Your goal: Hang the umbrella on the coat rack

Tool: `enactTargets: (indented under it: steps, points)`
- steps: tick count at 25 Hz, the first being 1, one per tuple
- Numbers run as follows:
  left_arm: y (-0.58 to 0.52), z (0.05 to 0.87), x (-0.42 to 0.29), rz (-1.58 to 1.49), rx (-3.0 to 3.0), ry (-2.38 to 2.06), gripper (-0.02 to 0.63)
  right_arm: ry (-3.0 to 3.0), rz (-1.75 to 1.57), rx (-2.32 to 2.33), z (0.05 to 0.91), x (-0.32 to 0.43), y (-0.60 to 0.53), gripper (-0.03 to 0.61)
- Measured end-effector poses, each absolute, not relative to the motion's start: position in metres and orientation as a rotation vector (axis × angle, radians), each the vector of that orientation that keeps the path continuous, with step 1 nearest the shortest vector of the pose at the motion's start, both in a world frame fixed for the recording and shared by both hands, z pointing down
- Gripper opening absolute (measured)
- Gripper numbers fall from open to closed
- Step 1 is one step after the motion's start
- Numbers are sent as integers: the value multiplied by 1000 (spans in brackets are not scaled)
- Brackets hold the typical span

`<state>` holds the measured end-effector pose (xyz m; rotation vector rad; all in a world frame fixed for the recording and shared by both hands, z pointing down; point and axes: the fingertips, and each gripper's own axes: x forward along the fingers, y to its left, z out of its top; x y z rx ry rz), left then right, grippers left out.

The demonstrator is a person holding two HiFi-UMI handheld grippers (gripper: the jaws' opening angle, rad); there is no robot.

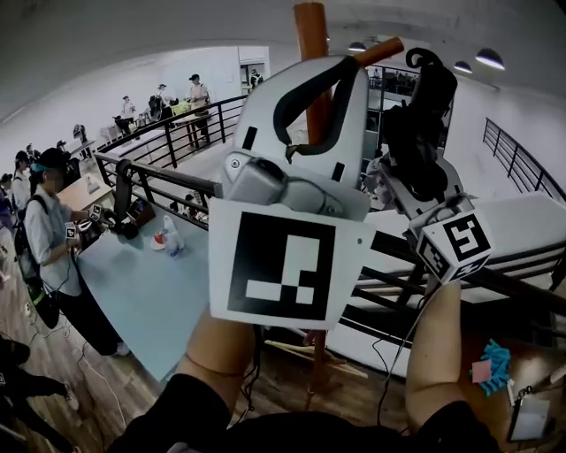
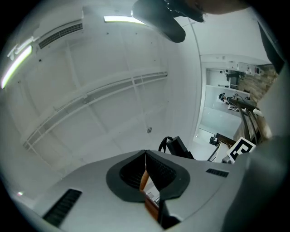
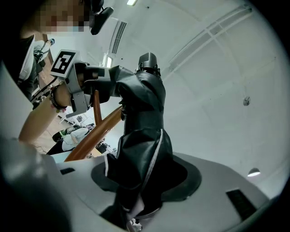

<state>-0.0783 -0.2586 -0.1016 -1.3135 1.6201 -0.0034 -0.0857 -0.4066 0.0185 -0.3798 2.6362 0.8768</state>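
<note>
Black folded umbrella [image 3: 142, 118] stands upright in the right gripper [image 3: 140, 181], whose jaws are clamped on its lower part. The left gripper [image 2: 145, 156] is raised alongside it. Its jaw tips meet, and the jaws are closed round the brown pole of the coat rack [image 1: 309, 26]. The umbrella's top, with its strap loop, sits just right of an upward-slanting peg [image 1: 382, 49]. Contact cannot be confirmed, and the umbrella is not yet hung. Beyond are a black railing [image 1: 168, 175], a pale blue table [image 1: 150, 292] carrying small items, and a person [image 1: 53, 230] standing at left.
</note>
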Motion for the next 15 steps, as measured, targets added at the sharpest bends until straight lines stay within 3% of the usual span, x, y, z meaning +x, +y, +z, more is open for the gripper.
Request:
enactTargets:
  steps: [15]
  points:
    - [-252,-104,-75,-40,-1251,1666,14,2687,852,-328,16,-94,-422,219]
